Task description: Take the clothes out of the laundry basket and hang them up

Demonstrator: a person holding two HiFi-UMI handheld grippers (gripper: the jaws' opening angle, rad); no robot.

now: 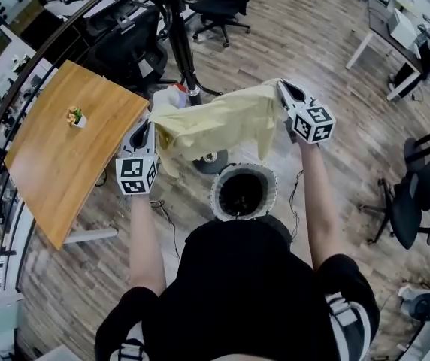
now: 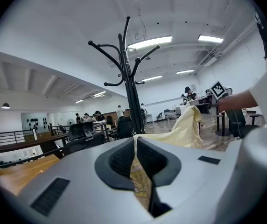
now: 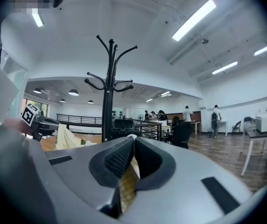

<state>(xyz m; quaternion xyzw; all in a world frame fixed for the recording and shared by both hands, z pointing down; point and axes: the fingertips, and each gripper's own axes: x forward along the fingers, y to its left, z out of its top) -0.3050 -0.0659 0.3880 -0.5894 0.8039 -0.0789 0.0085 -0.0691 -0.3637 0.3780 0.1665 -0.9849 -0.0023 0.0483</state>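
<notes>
Pale yellow cloth garment [image 1: 215,122] held stretched above round white-rimmed laundry basket [image 1: 219,201], before black metal coat stand [image 1: 181,43]; left gripper [image 1: 146,128] and right gripper [image 1: 283,90] jaws clamped on its edges.

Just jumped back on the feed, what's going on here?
A person holds a yellow garment stretched between two grippers. The left gripper and right gripper are each shut on an edge of it. The garment is up in the air between the laundry basket and the black coat stand, not yet hung.
</notes>
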